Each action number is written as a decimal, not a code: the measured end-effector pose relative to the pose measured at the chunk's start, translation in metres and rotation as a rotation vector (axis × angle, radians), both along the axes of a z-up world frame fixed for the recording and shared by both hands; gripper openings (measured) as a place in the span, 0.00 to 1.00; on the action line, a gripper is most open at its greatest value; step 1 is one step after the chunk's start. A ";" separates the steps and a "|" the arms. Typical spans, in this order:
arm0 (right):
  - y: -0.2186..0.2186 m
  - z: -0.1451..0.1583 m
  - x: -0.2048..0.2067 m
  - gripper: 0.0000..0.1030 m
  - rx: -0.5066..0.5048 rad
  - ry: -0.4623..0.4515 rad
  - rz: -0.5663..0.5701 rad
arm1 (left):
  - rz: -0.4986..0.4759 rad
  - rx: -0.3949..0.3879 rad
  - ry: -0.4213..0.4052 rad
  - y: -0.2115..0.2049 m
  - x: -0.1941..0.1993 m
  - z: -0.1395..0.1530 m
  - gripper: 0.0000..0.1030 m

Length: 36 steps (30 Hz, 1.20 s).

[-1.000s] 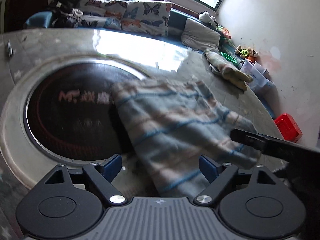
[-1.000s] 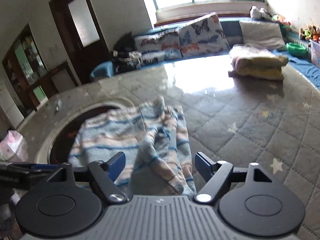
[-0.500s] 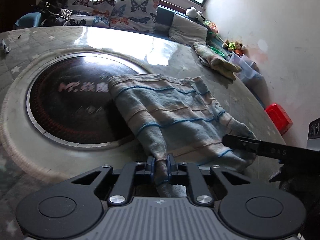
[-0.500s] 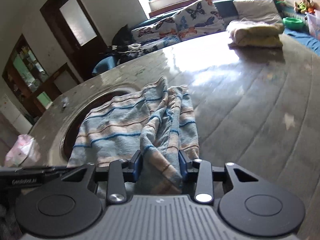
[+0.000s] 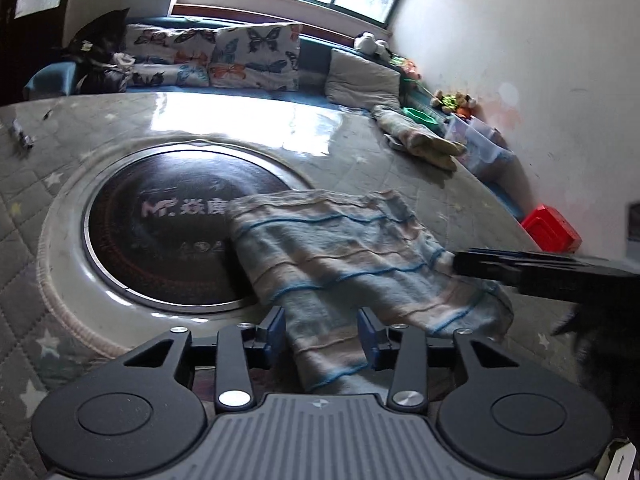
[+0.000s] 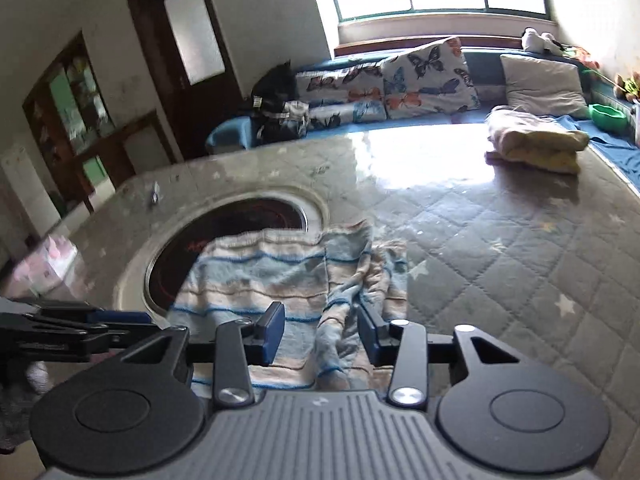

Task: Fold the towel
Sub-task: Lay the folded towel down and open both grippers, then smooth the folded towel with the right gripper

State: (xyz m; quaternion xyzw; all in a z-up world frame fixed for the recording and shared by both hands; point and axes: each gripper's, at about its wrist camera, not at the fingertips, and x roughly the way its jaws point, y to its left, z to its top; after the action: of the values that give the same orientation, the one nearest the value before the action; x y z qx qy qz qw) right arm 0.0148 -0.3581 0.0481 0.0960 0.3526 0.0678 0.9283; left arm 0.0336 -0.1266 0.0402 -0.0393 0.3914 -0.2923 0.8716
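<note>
A blue and beige striped towel [image 5: 340, 248] lies on the quilted table, partly over a dark round plate. My left gripper [image 5: 322, 330] hovers at the towel's near corner. Its jaws are opening, and a strip of towel lies between them without being pinched. In the right wrist view, my right gripper [image 6: 320, 336] has its jaws closing on a bunched ridge of the towel [image 6: 256, 272]. The right gripper's black finger [image 5: 520, 268] reaches in over the towel's right edge. The left gripper [image 6: 80, 320] shows at that view's left edge.
The dark round plate [image 5: 160, 232] with a steel rim sits in the table [image 6: 520, 260]. A folded yellowish towel stack [image 6: 536, 148] lies at the far right. A sofa with butterfly cushions [image 5: 256, 52] runs behind; a red box [image 5: 552, 232] stands on the floor.
The left jaws closed tight on the towel's near edge, then spread apart again. The right jaws came in around the bunched ridge and stayed there. Both grippers rose a little.
</note>
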 end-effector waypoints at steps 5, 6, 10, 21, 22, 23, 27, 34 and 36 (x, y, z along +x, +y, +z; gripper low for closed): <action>-0.001 -0.016 0.010 0.19 -0.014 0.024 -0.033 | -0.062 0.018 -0.011 -0.017 -0.001 -0.005 0.45; -0.004 -0.017 0.009 0.13 -0.009 0.024 -0.040 | -0.072 0.028 -0.009 -0.019 -0.002 -0.008 0.45; -0.016 -0.024 0.007 0.09 0.009 0.032 -0.072 | -0.091 0.059 -0.003 -0.023 -0.002 -0.017 0.45; -0.019 -0.002 0.002 0.49 -0.009 -0.053 -0.055 | -0.092 0.066 -0.022 -0.024 -0.004 -0.013 0.59; -0.017 0.001 0.002 0.57 -0.018 -0.068 -0.047 | -0.091 0.067 -0.025 -0.023 -0.004 -0.012 0.60; -0.014 0.004 0.003 0.59 -0.026 -0.083 -0.040 | -0.089 0.069 -0.028 -0.022 -0.005 -0.012 0.61; -0.009 0.009 0.005 0.72 -0.028 -0.114 -0.032 | -0.078 0.074 -0.038 -0.018 -0.005 -0.009 0.64; -0.002 0.012 0.006 0.95 -0.034 -0.146 -0.040 | -0.071 0.069 -0.049 -0.013 -0.006 -0.007 0.72; 0.000 0.014 0.004 0.99 -0.044 -0.162 -0.052 | -0.076 0.066 -0.054 -0.013 -0.008 -0.006 0.75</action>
State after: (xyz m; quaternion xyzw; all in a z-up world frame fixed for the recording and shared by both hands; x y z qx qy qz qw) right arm 0.0189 -0.3579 0.0618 0.0790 0.2750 0.0435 0.9572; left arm 0.0258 -0.1394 0.0338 0.0121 0.3785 -0.3131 0.8709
